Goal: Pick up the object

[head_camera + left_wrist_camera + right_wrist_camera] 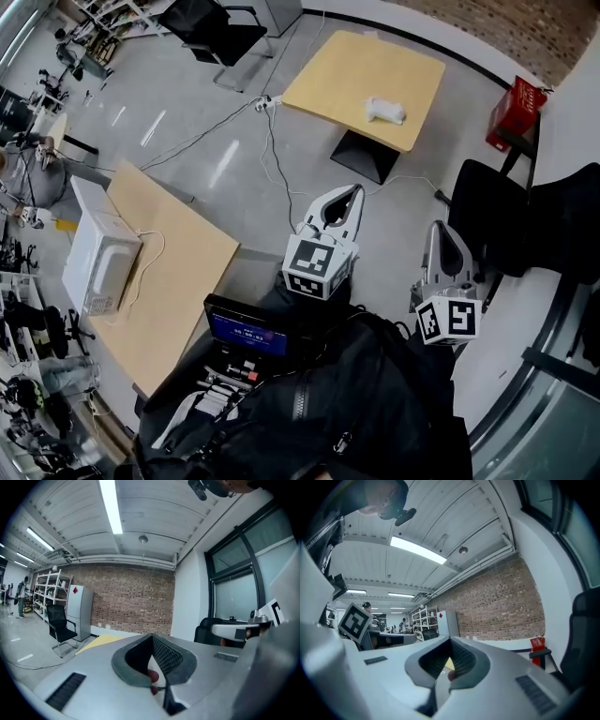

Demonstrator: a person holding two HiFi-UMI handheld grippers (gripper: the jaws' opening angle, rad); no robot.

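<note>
The left tool [353, 192] and right tool [441, 228] are both closed and empty. The white object [385, 111] lies at 1 o'clock on the far worktop [328, 75]. It is probably light, rigid plastic, best gripped across its narrow middle.

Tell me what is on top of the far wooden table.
Only one white object lies on the far table, toward its right side. The tabletop covers most of the dark base beneath it.
</note>
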